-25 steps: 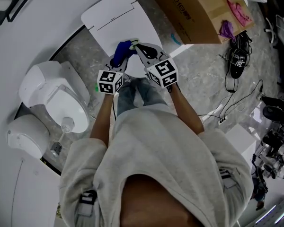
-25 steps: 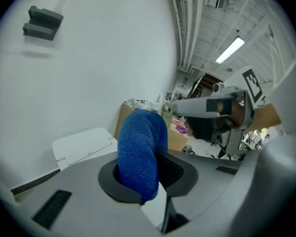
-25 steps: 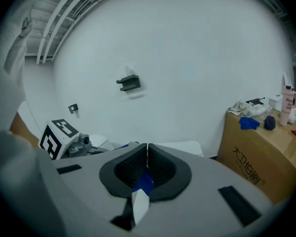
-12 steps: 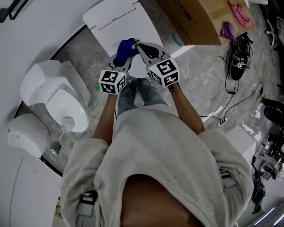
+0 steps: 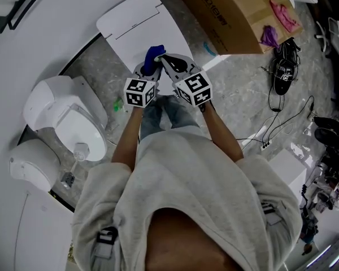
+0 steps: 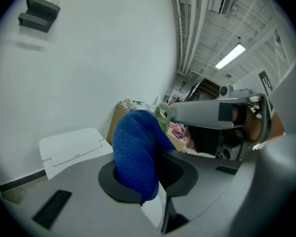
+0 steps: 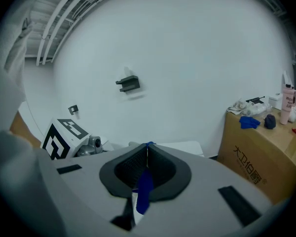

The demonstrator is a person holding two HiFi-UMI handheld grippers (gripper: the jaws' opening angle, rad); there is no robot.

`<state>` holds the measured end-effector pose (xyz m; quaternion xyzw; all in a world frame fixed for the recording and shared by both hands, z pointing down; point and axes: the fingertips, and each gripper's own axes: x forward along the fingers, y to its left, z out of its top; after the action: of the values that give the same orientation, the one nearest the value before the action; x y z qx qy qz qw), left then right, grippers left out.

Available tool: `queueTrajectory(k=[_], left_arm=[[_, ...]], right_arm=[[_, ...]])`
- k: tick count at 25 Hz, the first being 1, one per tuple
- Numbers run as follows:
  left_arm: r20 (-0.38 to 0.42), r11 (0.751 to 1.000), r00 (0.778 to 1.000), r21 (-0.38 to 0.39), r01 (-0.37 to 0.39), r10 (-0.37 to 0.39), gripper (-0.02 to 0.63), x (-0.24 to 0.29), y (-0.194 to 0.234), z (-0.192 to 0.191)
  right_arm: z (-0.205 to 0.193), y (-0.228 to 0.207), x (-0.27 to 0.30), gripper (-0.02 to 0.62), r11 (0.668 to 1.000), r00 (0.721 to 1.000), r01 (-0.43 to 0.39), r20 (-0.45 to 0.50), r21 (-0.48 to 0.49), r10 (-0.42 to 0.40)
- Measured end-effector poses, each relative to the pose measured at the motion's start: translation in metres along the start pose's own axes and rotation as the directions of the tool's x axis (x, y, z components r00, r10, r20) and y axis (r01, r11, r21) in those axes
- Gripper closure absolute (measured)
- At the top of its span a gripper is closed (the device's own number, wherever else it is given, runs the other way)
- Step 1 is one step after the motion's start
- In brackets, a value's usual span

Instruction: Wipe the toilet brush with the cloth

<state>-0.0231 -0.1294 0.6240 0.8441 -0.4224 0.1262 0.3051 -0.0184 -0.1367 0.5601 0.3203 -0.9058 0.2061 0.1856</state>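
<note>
Change: over the past second the left gripper (image 5: 146, 69) was brought inward, nearer the right gripper (image 5: 165, 58), and the cloth (image 6: 134, 152) was carried along; the right gripper was hardly shifted.
Left jaws: clamped on the blue cloth, which was bunched into a thick upright fold rising out from between them.
Right jaws: pressed almost together on something thin; only a blue sliver was seen in the slit in the right gripper view.
Brush (image 6: 163, 115): a pale green end piece was seen at the right gripper's tip in the left gripper view, touching the top of the cloth; the rest of it could not be made out.
Grippers: held tip to tip in front of the person, marker cubes side by side.
Below: a white panel (image 5: 130, 21) was lying on the grey floor under the tips.
Toilet (image 5: 68, 117): well off to the left of the left gripper.
Carton (image 5: 226, 16): set against the wall beyond the right gripper, with small items on top.
Wall: white, with a dark bracket (image 7: 128, 83) mounted on it.
</note>
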Motion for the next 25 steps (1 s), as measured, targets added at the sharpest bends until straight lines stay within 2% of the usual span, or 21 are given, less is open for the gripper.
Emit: queueTrajectory(k=[6, 10, 15, 19, 22, 25], left_arm=[[-0.053, 1.0, 0.999, -0.007, -0.004, 0.003, 0.532, 0.016, 0.0, -0.014], [-0.131, 1.0, 0.991, 0.005, -0.013, 0.014, 0.532, 0.026, 0.007, -0.033], [-0.169, 0.998, 0.984, -0.019, -0.054, 0.05, 0.532, 0.019, 0.024, -0.045], [-0.157, 0.993, 0.982, -0.042, -0.113, 0.105, 0.532, 0.0, 0.042, -0.048], [-0.11, 0.99, 0.986, -0.06, -0.131, 0.124, 0.532, -0.018, 0.048, -0.039], [-0.064, 0.989, 0.989, -0.047, -0.138, 0.134, 0.532, -0.033, 0.048, -0.026]], right_arm=[[0.001, -0.002, 0.0, 0.563, 1.0, 1.0, -0.003, -0.001, 0.0, 0.003], [0.0, -0.001, 0.0, 0.563, 1.0, 1.0, -0.007, -0.003, -0.006, 0.007], [-0.001, 0.0, -0.001, 0.563, 1.0, 1.0, -0.01, -0.007, -0.009, 0.01], [-0.002, 0.001, -0.001, 0.563, 1.0, 1.0, -0.014, -0.009, -0.014, 0.013], [-0.001, 0.002, 0.0, 0.563, 1.0, 1.0, -0.013, -0.008, -0.015, 0.013], [-0.001, 0.001, 0.001, 0.563, 1.0, 1.0, -0.01, -0.007, -0.016, 0.01]])
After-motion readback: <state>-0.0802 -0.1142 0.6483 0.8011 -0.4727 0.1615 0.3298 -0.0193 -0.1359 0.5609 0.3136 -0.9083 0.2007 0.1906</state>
